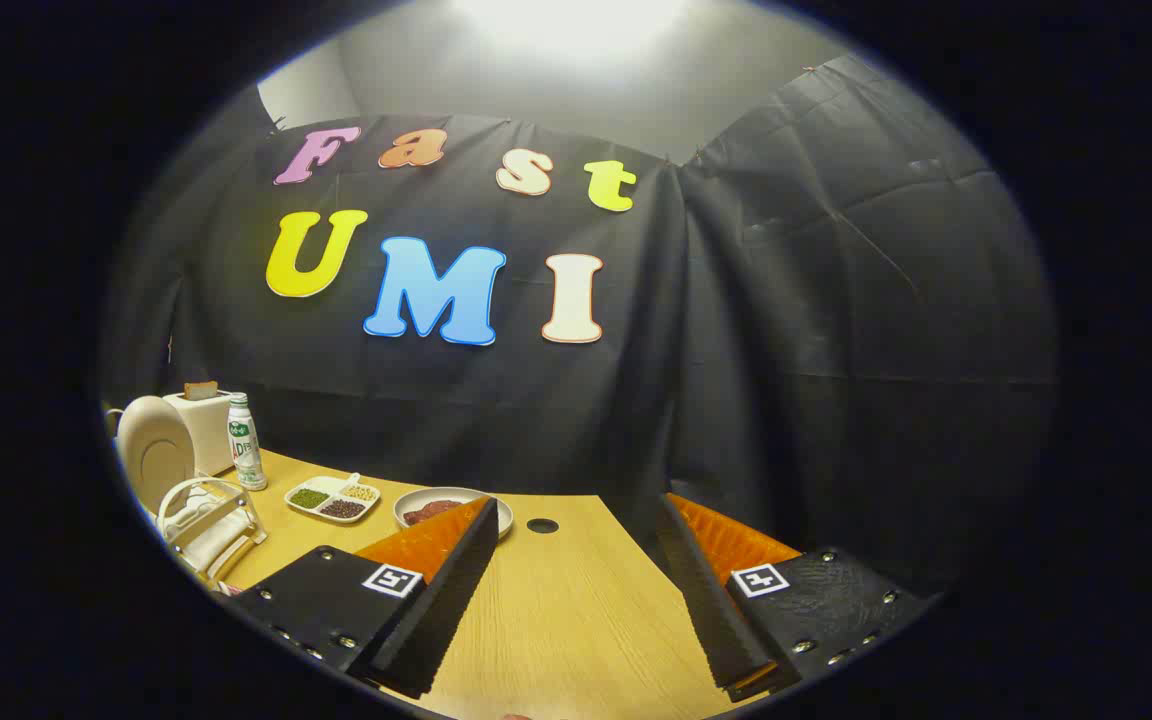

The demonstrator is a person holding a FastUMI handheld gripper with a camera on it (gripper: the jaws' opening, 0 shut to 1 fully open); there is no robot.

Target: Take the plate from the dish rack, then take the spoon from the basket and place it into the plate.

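From the gripper view, the plate (155, 447) stands upright in the dish rack (204, 525), well off to the left of the fingers. Beside it a divided tray (333, 498) holds three sorts of beans or grains, and a shallow bowl (451, 507) — partly hidden behind the left finger — holds something reddish. A bottle (246, 441) and a toaster (202, 428) stand behind the rack. The gripper (576, 520) is spread wide over bare wooden table (576, 620), holding nothing.
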